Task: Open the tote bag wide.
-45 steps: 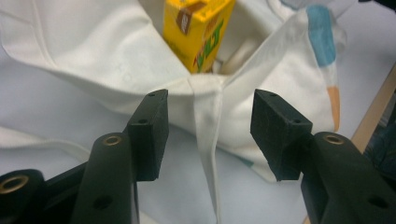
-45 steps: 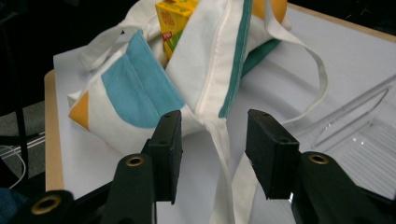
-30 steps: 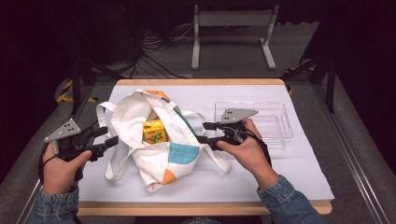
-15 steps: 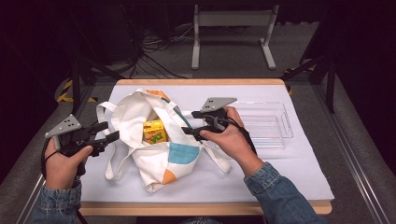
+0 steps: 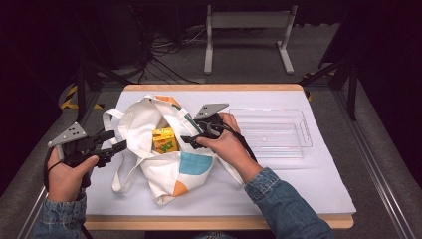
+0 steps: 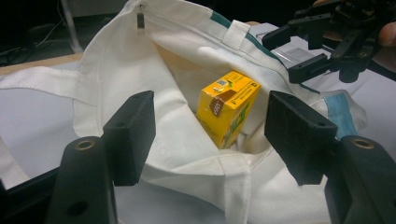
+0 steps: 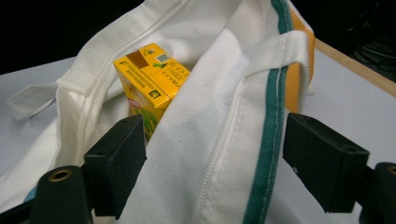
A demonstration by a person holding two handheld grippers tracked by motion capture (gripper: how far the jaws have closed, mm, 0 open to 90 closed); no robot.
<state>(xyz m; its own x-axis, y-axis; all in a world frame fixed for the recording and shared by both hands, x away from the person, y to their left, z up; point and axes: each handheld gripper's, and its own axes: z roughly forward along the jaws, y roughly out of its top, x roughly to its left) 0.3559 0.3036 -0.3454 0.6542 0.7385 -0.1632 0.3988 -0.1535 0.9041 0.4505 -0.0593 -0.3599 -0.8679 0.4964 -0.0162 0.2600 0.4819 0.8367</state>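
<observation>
From the high view, 1 white tote bag [image 5: 164,149] lay on the table [image 5: 308,184] holding 1 yellow juice carton [image 5: 164,140]; 1 clear tray [image 5: 278,134] sat right of the bag. The left gripper [image 5: 115,147] hovered spread at the bag's left. In the left gripper view, the carton stood inside the bag's mouth. In the right gripper view, the right gripper [image 7: 210,158] had just been opening, its jaws spread around the bag's green-trimmed rim [image 7: 261,140].

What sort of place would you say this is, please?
Probably a lab or recording studio: a table under a white sheet, cables tangled on the grey floor, a metal stand behind, and dark surroundings.
</observation>
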